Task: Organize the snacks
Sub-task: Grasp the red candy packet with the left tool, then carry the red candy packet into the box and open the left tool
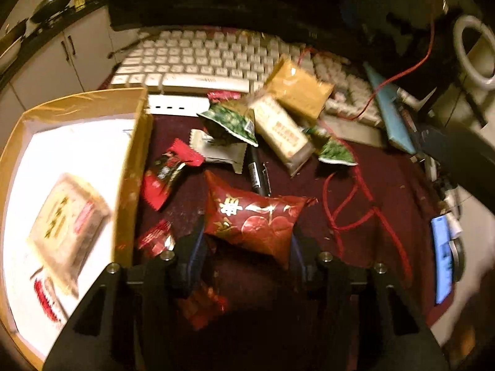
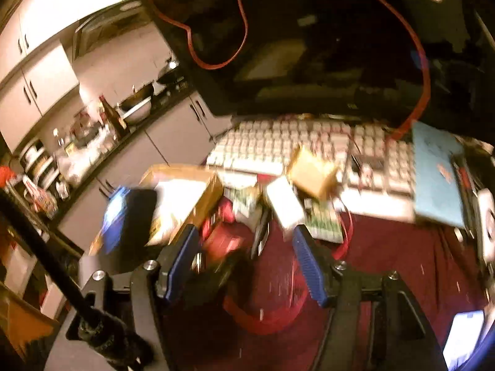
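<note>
A home, desk and kitchen sharing one room: a white keyboard (image 1: 198,61) and dark monitor (image 2: 309,46) sit on the table (image 1: 386,185), with kitchen cabinets (image 2: 40,77) and a wok (image 1: 51,3) behind.

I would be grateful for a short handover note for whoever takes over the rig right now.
Left gripper: fingers on both sides of the dark red gold-printed snack packet; whether they are pressing it yet is unclear.
Right gripper: open, holding nothing, above the red cloth.
Done: one beige snack packet lies in the gold-walled box, with a red-and-white one beside it.
Left: the green packets, cream bar, tan packet and small red candies are still piled in front of the keyboard.
</note>
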